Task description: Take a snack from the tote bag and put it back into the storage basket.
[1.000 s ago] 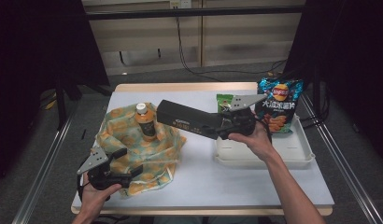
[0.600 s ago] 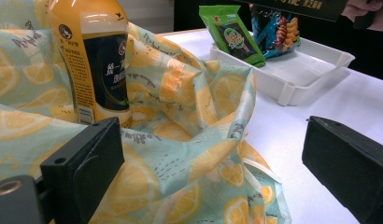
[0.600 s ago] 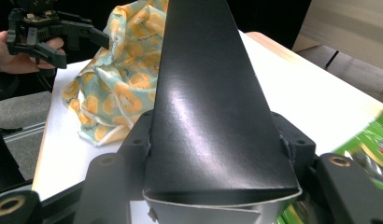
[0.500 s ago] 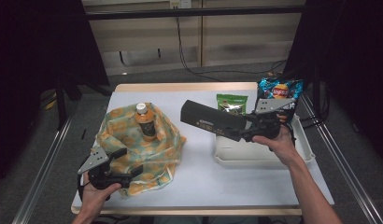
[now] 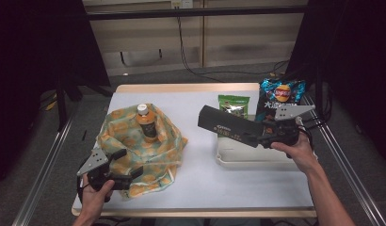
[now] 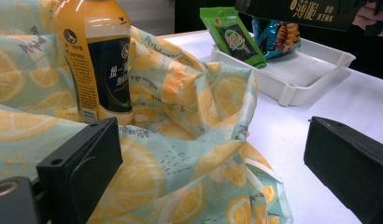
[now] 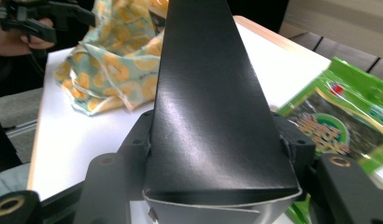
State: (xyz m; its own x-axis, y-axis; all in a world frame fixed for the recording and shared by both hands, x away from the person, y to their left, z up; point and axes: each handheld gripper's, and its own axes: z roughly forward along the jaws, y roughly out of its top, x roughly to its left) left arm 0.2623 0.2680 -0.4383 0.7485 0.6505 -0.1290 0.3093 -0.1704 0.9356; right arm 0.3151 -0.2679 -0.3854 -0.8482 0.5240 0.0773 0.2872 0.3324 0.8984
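Observation:
A long black box with gold lettering hangs in the air over the left end of the white tray. My right gripper is shut on its near end, and the box runs forward between the jaws, pressed on both sides. An orange-capped drink bottle stands upright in a lemon-print cloth. My left gripper sits low at the cloth's near edge. It is open, its jaws wide apart around a fold of cloth without pinching it. The bottle stands just beyond.
A green snack packet and a blue crisp bag lean at the far end of the tray. The packet lies close under the right gripper. White table lies bare between the cloth and the tray; dark floor surrounds it.
My right gripper has carried the black box rightward, from beside the bottle to above the tray's left end. The left gripper, cloth and bottle have stayed put.

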